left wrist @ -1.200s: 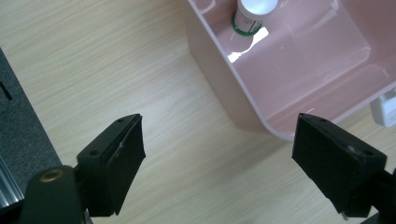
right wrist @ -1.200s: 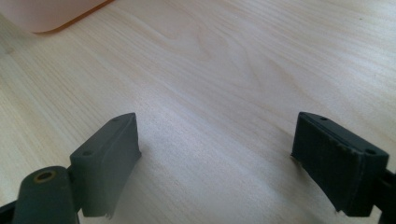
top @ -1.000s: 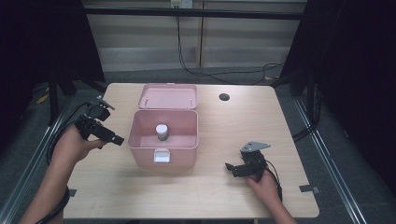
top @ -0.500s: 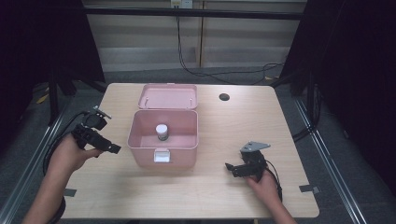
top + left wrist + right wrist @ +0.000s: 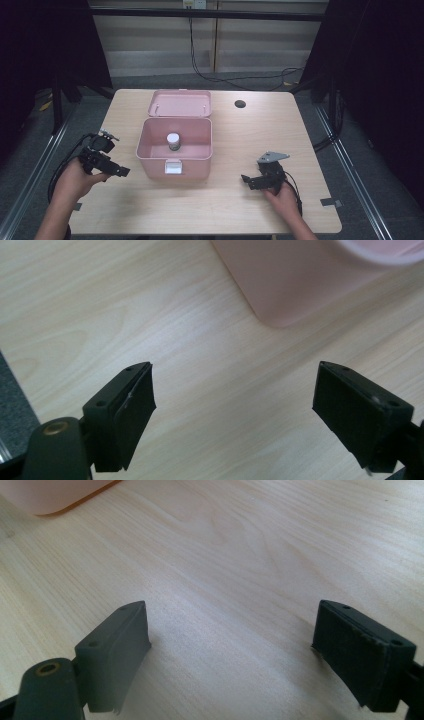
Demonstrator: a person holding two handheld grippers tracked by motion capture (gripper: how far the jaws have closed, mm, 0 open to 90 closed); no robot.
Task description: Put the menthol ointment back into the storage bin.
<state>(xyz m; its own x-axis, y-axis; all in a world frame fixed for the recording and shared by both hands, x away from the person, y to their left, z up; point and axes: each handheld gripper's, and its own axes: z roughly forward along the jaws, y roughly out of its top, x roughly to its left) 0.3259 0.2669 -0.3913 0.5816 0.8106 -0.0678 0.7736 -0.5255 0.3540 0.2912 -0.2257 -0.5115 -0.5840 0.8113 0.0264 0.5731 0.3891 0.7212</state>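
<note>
A pink box (image 5: 175,147) stands open at the middle of the counter (image 5: 300,135), its lid (image 5: 180,103) laid back toward 12 o'clock and a small white-capped jar (image 5: 173,141) upright inside. The left gripper (image 5: 121,171) sits near the box at its 8 o'clock, fingers (image 5: 125,410) spread wide over bare wood. The right gripper (image 5: 246,179) rests at the box's 4 o'clock, its fingers (image 5: 117,647) likewise apart and holding nothing.

A recording lab or studio: black curtains (image 5: 45,45) hang at nine and three o'clock, metal floor rails (image 5: 35,170) flank the pale wooden bench (image 5: 300,130), and black cables (image 5: 240,80) trail across the grey floor at twelve o'clock.
</note>
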